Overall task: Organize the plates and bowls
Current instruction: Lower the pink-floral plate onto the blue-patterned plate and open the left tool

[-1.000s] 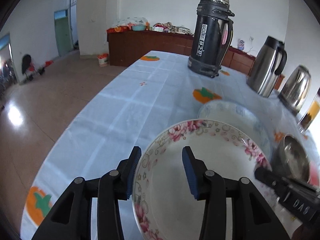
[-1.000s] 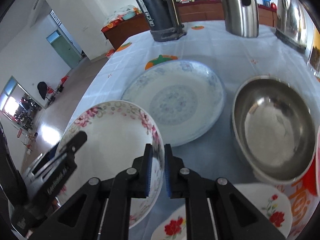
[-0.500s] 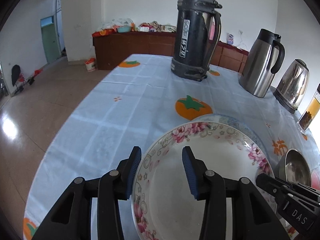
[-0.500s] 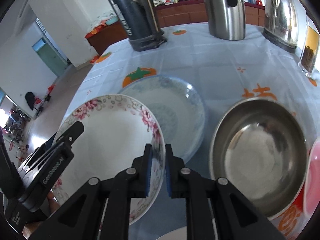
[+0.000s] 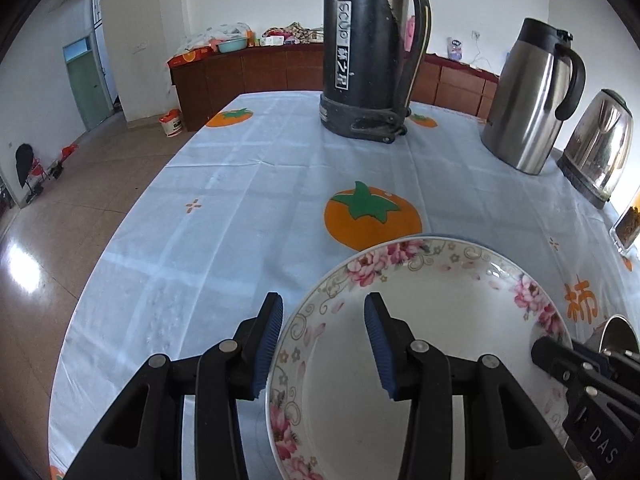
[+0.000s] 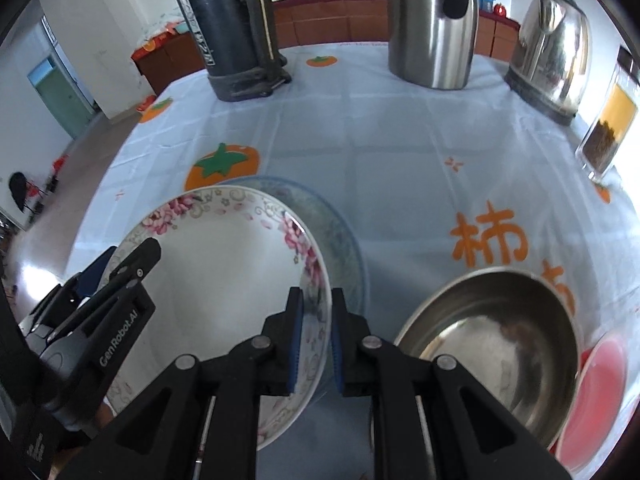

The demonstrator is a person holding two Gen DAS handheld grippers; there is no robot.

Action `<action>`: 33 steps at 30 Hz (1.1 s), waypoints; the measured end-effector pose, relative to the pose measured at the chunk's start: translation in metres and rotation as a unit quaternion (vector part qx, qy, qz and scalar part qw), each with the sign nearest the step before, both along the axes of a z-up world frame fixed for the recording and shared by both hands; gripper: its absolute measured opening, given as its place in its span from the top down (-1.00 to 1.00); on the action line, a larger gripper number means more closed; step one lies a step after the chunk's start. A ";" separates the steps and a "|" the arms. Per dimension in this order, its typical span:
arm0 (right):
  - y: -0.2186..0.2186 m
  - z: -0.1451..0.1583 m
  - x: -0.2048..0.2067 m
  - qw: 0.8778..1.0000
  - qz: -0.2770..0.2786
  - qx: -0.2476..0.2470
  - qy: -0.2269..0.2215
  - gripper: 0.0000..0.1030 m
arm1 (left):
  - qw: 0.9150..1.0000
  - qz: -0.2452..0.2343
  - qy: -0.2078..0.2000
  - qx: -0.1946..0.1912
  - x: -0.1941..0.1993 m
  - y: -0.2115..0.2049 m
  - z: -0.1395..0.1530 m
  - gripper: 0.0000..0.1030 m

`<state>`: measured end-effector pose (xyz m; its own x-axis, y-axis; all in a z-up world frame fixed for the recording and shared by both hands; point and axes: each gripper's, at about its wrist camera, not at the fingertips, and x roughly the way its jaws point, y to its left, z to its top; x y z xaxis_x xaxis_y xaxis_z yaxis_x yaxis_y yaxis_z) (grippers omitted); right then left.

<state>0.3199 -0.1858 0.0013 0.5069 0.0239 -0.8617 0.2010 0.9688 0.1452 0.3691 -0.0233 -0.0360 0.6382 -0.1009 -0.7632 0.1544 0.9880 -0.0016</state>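
Hovering over the blue plate [image 6: 340, 240], the floral plate [image 6: 224, 272] is pinched at its rim by the right gripper [image 6: 316, 336]; left gripper [image 5: 320, 344] straddles the opp. rim, prob. not clamped.

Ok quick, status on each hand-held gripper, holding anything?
Left hand-held gripper: part open, straddling the floral plate rim; grip cannot be told.
Right hand-held gripper: shut on the floral plate's rim.
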 end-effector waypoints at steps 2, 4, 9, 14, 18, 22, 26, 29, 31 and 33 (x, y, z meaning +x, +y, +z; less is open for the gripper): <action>-0.001 -0.001 0.005 1.000 0.002 -0.013 0.002 0.72 | 1.000 -0.005 0.006 0.002 0.002 -0.004 -0.002 0.13; -0.002 -0.001 0.009 1.000 0.001 -0.027 0.002 0.71 | 1.000 -0.008 0.009 0.007 0.003 -0.008 -0.005 0.13; -0.001 -0.003 0.010 0.999 0.008 -0.040 -0.013 0.65 | 1.000 -0.003 -0.004 0.031 0.001 -0.013 -0.008 0.13; 0.009 -0.004 0.004 0.997 0.032 -0.052 -0.037 0.30 | 1.000 -0.004 -0.002 0.031 0.002 -0.013 -0.008 0.13; 0.006 -0.001 0.001 0.999 0.023 -0.024 -0.041 0.06 | 0.999 -0.004 0.001 0.046 0.003 -0.018 -0.013 0.13; 0.001 0.004 -0.003 0.998 0.007 -0.032 -0.049 -0.06 | 0.999 -0.002 -0.004 0.051 0.001 -0.019 -0.014 0.10; -0.001 0.004 -0.003 0.998 0.002 -0.037 -0.048 -0.07 | 0.999 -0.004 -0.001 0.051 0.002 -0.020 -0.016 0.10; -0.004 0.009 -0.009 0.998 -0.009 -0.029 -0.059 -0.07 | 0.998 0.002 -0.023 0.051 -0.004 -0.018 -0.010 0.10; -0.005 0.019 -0.019 0.996 -0.016 -0.026 -0.082 -0.07 | 0.997 0.002 -0.054 0.058 -0.014 -0.015 0.001 0.10; -0.003 0.031 -0.031 0.994 -0.017 -0.030 -0.104 -0.07 | 0.996 -0.004 -0.077 0.053 -0.028 -0.011 0.012 0.10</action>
